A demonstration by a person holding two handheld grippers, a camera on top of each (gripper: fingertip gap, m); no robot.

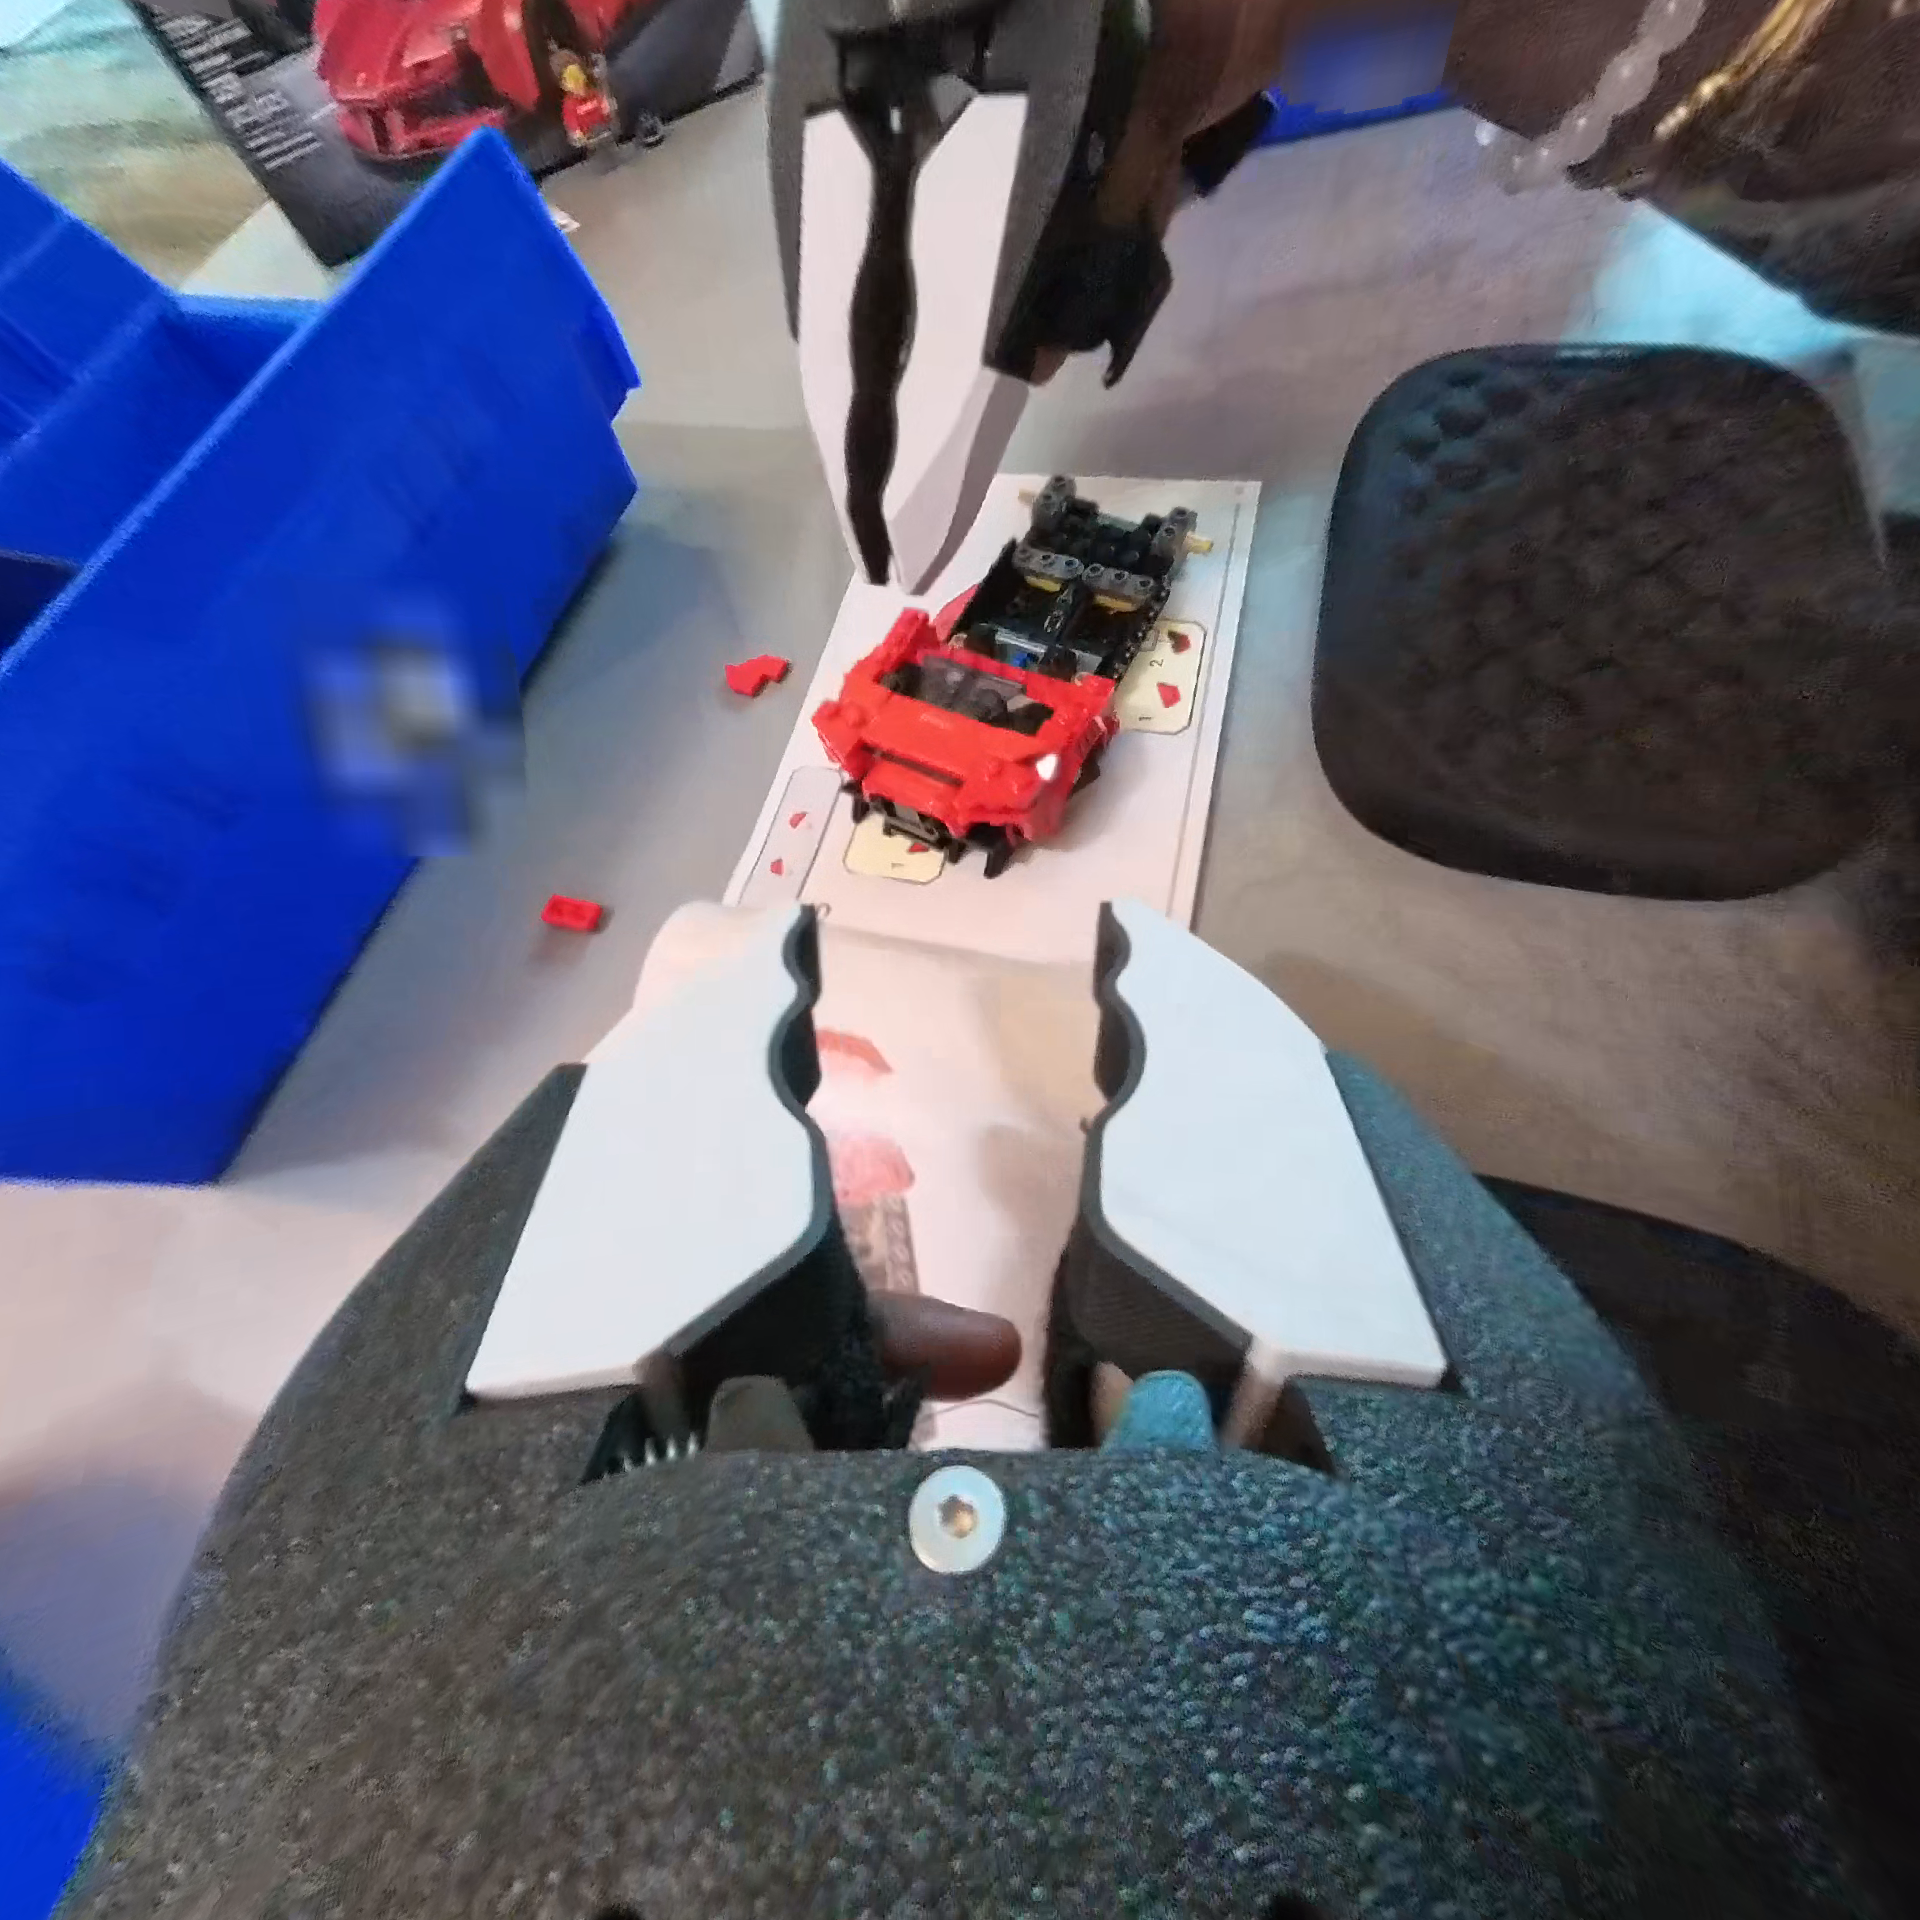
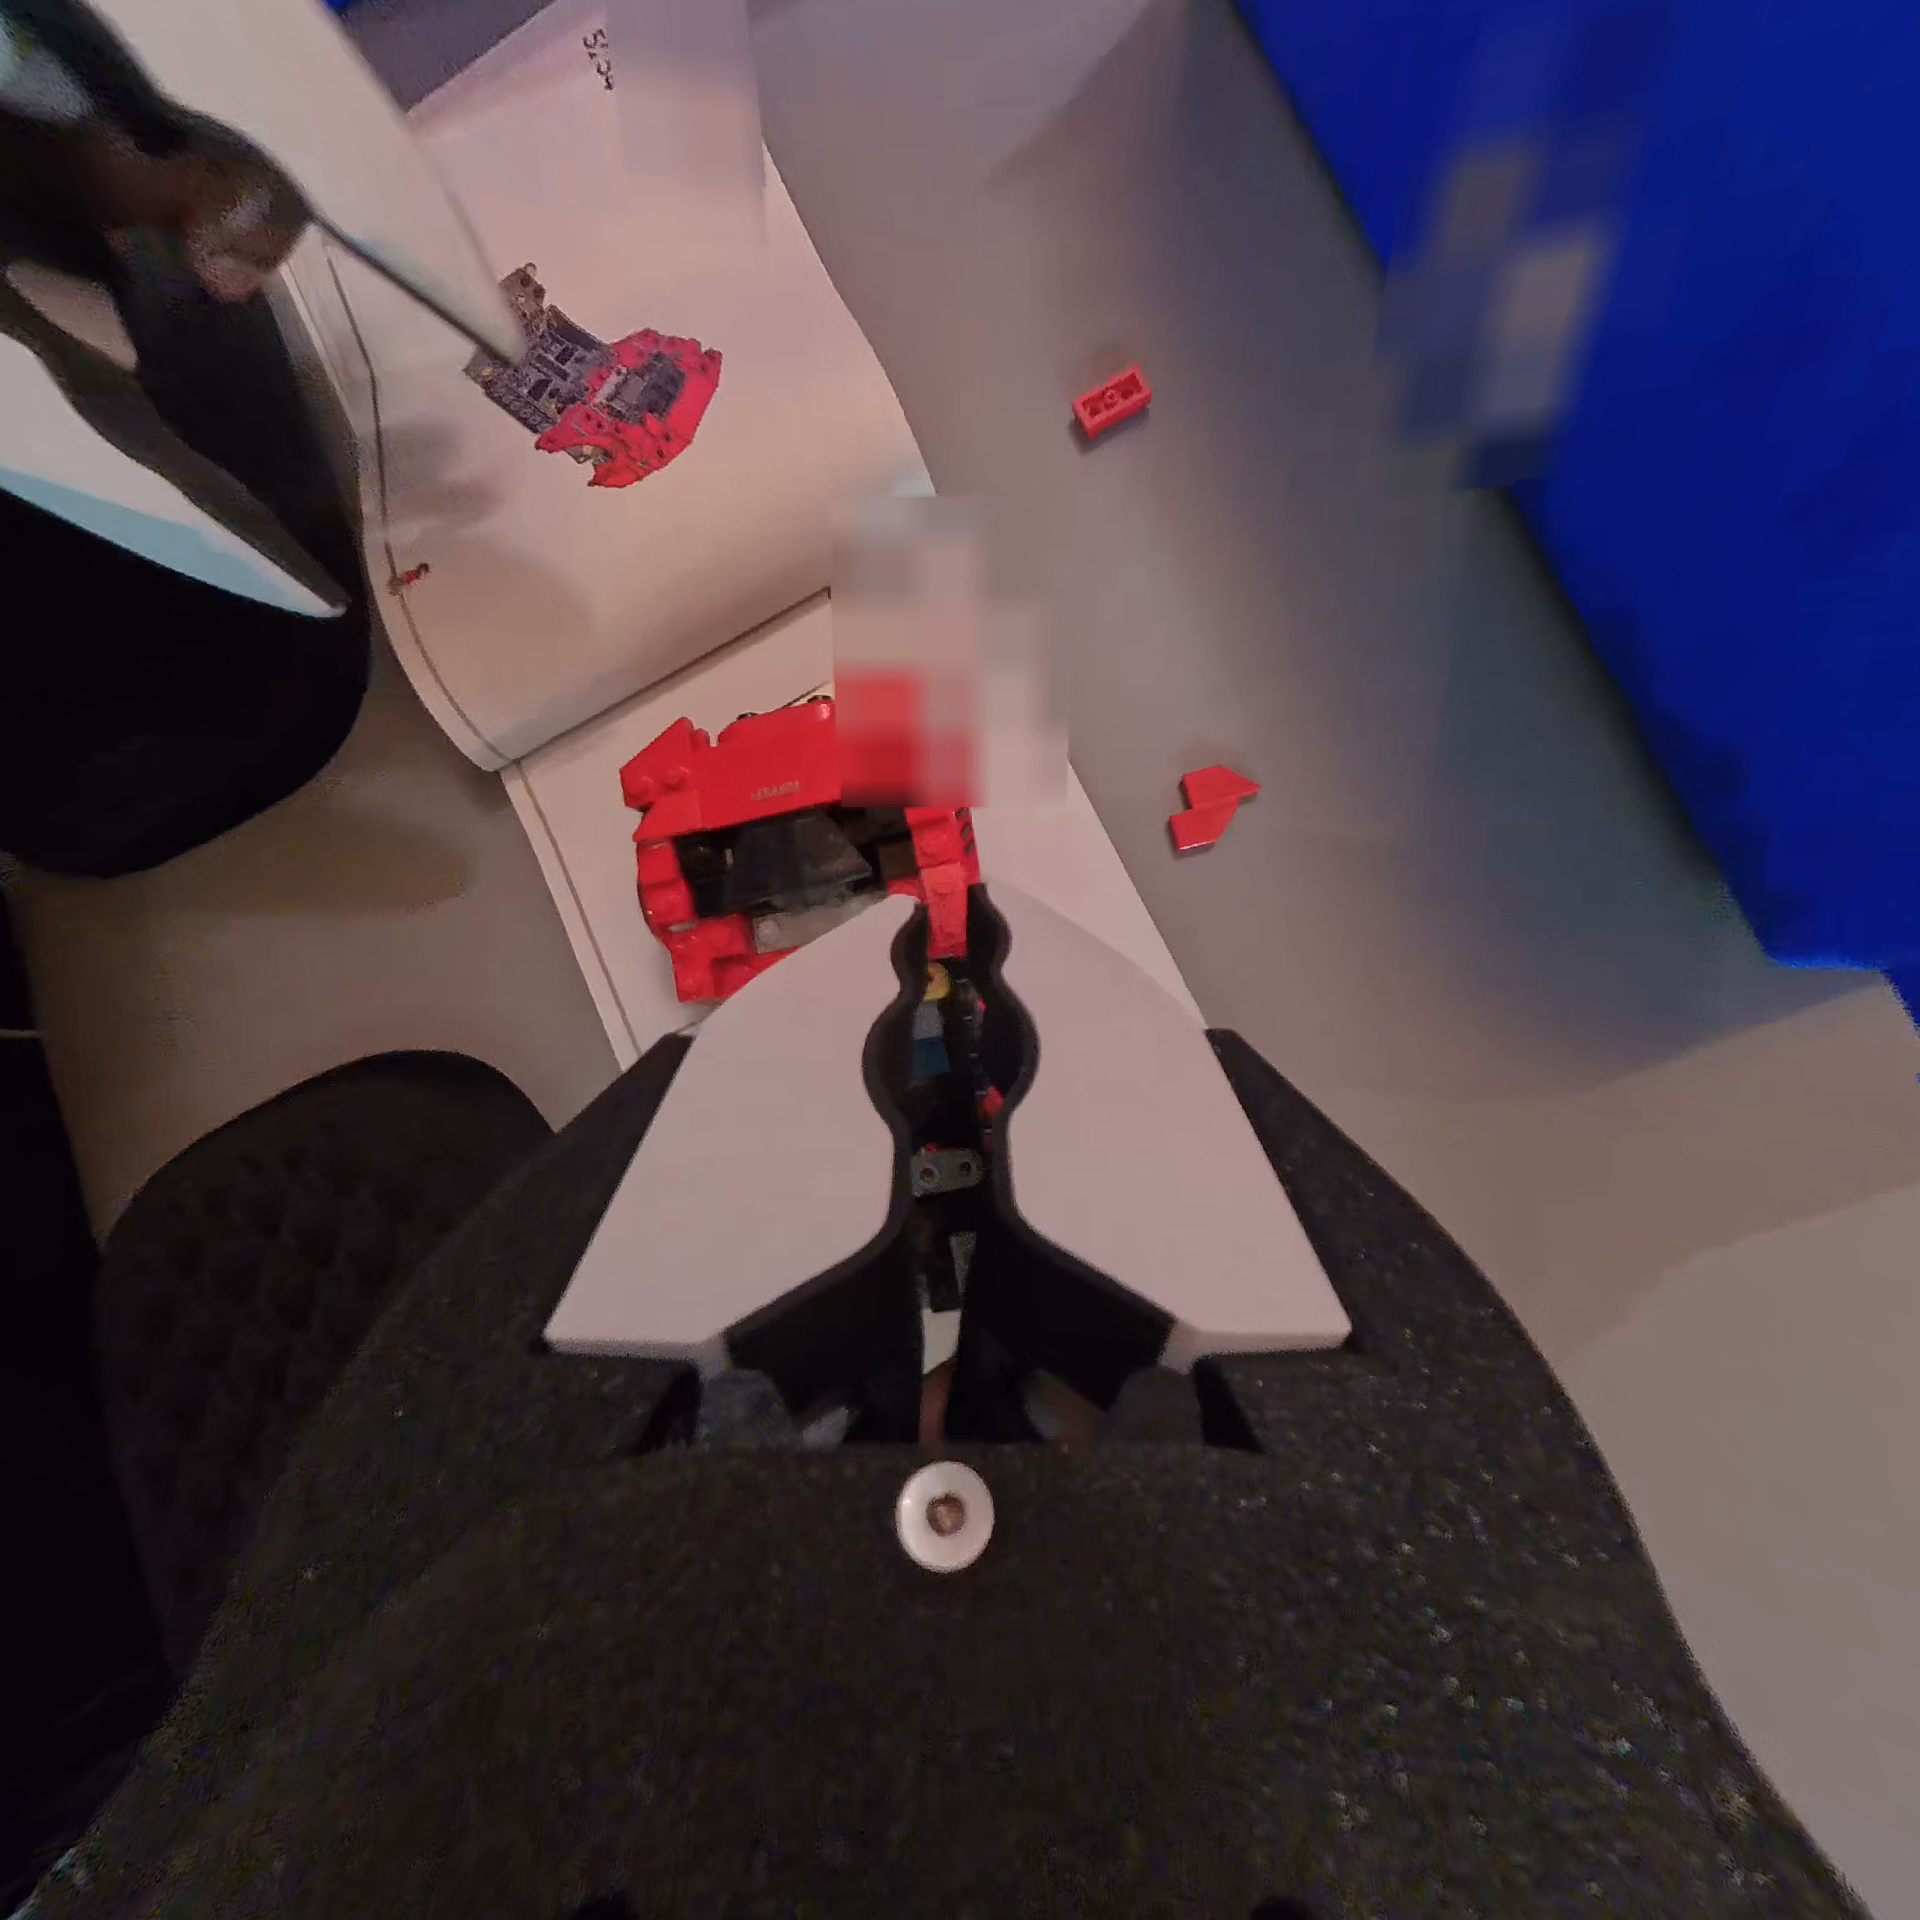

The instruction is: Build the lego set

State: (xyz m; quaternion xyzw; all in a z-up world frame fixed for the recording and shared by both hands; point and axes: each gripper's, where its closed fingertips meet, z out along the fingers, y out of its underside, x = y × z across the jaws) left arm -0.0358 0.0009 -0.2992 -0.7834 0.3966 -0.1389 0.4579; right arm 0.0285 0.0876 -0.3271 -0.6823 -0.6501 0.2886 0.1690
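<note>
The half-built red Lego car [image 1: 961,707] sits on the open instruction booklet [image 1: 1195,831] on the grey worktop [image 1: 675,499]. Blue bins [image 1: 260,727] crowd the left edge, with loose red pieces [image 1: 755,675] between. The left gripper [image 1: 956,951] has its fingers spread, empty; the right gripper [image 2: 940,920] has fingers nearly closed at the car's side, grip uncertain.

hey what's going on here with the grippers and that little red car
A person is building a red Lego car that sits on an open instruction booklet. The right gripper is closed, its tips down at the car's red side. The left gripper hangs open in front of the car, holding nothing. Two loose red pieces lie on the table beside a blue bin.
</note>
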